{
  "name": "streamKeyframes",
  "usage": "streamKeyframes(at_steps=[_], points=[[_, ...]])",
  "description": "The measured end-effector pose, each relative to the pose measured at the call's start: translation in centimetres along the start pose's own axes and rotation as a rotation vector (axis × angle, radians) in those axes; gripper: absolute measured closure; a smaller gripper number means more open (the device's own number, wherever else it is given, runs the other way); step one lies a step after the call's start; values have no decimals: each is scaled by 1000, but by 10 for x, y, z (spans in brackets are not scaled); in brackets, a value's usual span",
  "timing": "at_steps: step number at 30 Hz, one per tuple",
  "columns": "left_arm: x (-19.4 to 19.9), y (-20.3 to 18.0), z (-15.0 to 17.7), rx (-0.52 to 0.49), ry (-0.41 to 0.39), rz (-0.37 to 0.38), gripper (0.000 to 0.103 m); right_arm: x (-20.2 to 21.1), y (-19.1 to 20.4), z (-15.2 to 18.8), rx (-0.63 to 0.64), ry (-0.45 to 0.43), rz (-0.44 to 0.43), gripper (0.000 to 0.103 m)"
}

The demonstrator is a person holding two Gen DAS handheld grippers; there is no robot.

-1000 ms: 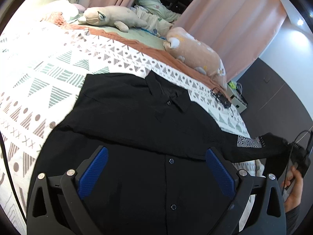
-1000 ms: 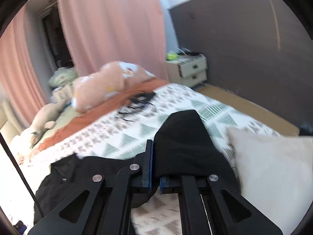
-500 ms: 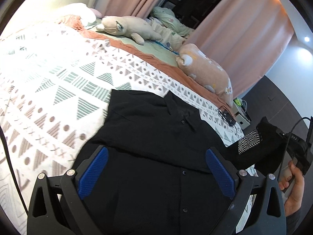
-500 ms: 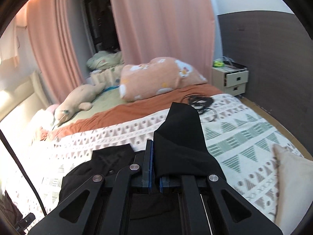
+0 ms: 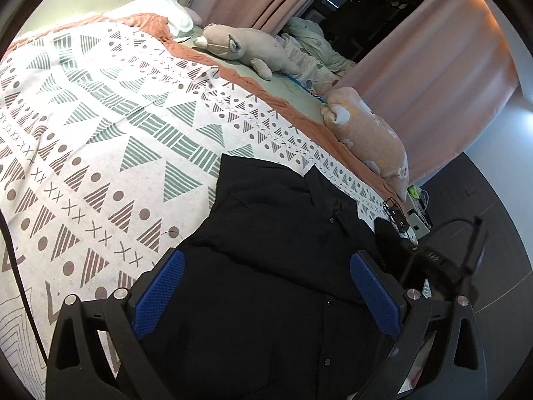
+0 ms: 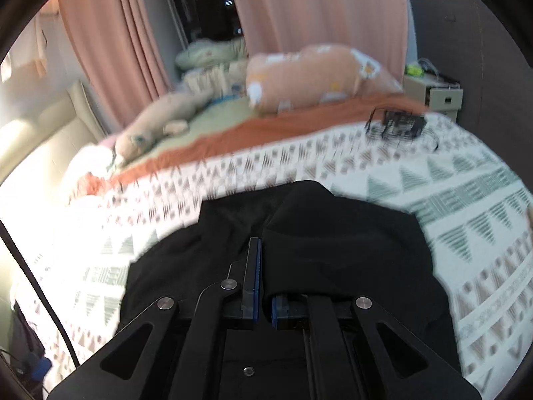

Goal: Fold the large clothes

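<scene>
A black button-up shirt lies front up on the patterned bedspread, collar toward the far edge. My left gripper is open and empty, hovering just above the shirt's middle, blue pads wide apart. My right gripper is shut on the shirt's black sleeve, which drapes over its fingers above the shirt body. The right gripper also shows at the right edge of the left wrist view, with the sleeve end lifted beside it.
Two plush toys lie along the far side of the bed on an orange sheet. A tangle of black cable sits on the bedspread. A nightstand stands by the dark wall. Pink curtains hang behind.
My right gripper has carried the sleeve leftward over the shirt body and lower. My left gripper view has swung toward the bed's left side; it stays open.
</scene>
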State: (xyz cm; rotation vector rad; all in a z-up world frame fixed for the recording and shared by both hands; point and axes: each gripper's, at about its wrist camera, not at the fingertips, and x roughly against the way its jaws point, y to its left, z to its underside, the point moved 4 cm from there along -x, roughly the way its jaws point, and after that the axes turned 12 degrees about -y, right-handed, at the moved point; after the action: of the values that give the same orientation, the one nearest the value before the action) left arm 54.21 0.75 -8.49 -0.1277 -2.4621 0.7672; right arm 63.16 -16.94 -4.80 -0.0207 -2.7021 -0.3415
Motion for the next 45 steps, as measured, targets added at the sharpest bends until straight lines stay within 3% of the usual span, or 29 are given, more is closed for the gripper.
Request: streamKeyframes(at_steps=[5,8,10,12,13,14,18,22,28,36,40,42,43,44,45], points=[[1,-1,0,3,-1,11,1,-39,0,33,-26,134,-14,101],[-3,-1,2,2,9,19,1,-54,-8,48,-12,224,30,101],[-4,1,3,-4,10,2,1,-59,-11,54,-15,274,16,94],[-5,2,5,1,15,3,1,-61,-16,61,-16,341,-28,65],[-6,2,6,5,17,7,1,-61,-17,64,-16,366,-53,24],[-7,2,7,7,20,8,1,-57,-20,65,-9,382,-61,0],[-11,-3,11,-4,32,8,1,-35,-38,62,-9,421,-103,0],[-11,-10,15,-16,39,19,1,5,-72,52,-21,399,-115,0],[-14,-15,19,-27,47,23,1,33,-133,19,-10,321,-17,0],[-17,-12,20,-25,53,11,1,14,-180,17,-41,326,133,4],[-18,-9,20,-27,53,0,1,-21,-177,37,-44,384,186,31],[-20,-5,19,-17,56,-3,1,-29,-168,48,-31,393,208,34],[-21,-3,19,-8,57,-6,1,-29,-162,45,12,373,221,44],[-21,-2,19,-1,58,-8,1,-34,-152,45,27,370,214,63],[-21,0,19,7,60,-8,1,-34,-148,42,32,367,205,65]])
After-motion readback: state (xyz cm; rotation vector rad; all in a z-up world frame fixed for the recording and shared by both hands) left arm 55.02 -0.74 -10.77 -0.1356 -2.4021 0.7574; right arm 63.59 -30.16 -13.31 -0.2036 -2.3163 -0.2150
